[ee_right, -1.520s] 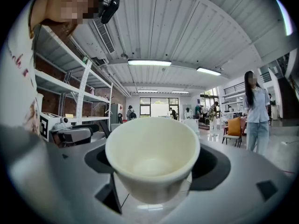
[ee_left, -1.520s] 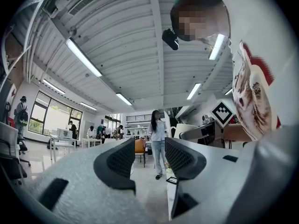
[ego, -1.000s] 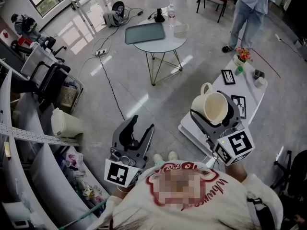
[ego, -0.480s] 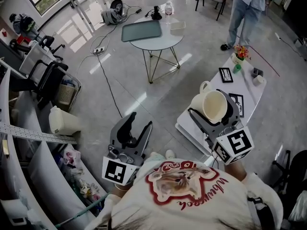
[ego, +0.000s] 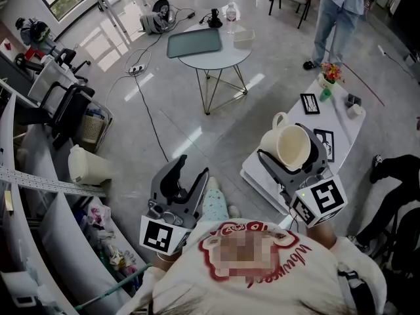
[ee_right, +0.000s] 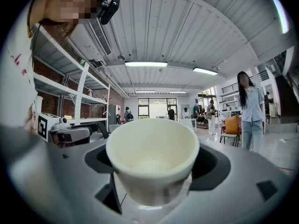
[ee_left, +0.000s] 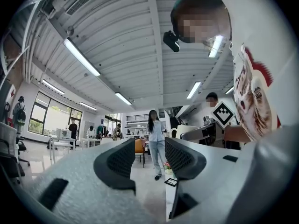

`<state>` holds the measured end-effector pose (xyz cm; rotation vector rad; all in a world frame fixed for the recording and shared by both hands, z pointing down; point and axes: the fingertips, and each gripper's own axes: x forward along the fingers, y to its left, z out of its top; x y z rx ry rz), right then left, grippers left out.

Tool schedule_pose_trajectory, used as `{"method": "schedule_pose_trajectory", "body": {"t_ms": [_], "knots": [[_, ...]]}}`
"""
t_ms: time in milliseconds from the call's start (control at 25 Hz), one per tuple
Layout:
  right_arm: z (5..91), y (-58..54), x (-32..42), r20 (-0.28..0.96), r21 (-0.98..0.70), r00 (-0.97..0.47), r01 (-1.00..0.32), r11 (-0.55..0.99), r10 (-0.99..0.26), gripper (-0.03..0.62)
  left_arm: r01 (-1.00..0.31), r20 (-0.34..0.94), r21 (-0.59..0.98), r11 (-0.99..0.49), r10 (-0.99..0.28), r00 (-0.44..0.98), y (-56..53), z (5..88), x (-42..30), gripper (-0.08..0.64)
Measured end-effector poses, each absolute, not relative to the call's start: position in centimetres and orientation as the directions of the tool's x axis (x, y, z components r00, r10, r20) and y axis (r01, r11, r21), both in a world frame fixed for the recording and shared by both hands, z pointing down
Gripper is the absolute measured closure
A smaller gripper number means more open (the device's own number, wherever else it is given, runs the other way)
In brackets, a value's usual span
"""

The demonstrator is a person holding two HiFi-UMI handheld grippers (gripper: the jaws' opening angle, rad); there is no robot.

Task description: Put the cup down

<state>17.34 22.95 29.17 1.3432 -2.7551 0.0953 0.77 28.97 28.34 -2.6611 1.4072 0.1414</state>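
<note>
1. Far left: shelving [ego: 39, 195] and a black chair [ego: 65, 107] line the wall, and a white jug [ego: 85, 166] stands on the floor beside them.
2. Left gripper [ego: 191, 174]: held low over bare floor, tongs spread, with nothing between them.
3. Centre, well ahead: a round table [ego: 220, 58] carrying a grey tray [ego: 195, 42]. A cable [ego: 147, 104] crosses the open grey floor between that table and the grippers.
4. Right gripper [ego: 291, 151]: tongs pinch the cream cup [ee_right: 152, 157] by its side walls. The cup is in the air over the near left part of the long white table [ego: 259, 176].
   - The mouth faces up and tips back toward the holder.
   - The mouth-to-base axis is steep, not level.
   - The handle [ego: 281, 119] points away from the holder.
5. The near end of the white table is bare. Its far end carries marker cards [ego: 311, 104], a flower pot [ego: 331, 77] and a small white cup [ego: 356, 111].
6. Right: one person [ego: 338, 12] stands beyond the table's far end, and another's leg [ego: 394, 176] is close to the right edge.
</note>
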Motion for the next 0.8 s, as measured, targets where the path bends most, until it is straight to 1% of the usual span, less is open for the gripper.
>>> {"method": "schedule_pose_trajectory", "body": {"t_ms": [440,800], "knots": [[29.4,20.9,16.6,0.097,-0.022,-0.608,-0.792,0.609,-0.788,0.178,-0.822,-0.158,-0.049,-0.567,-0.808,0.567,26.4,28.8,0.1,0.349],[29.4,16.5,14.2,0.096,-0.01,-0.604,-0.795,0.606,-0.791,0.178,-0.814,-0.162,-0.04,-0.58,-0.8,0.578,21.7,29.1,-2.1,0.35]]}}
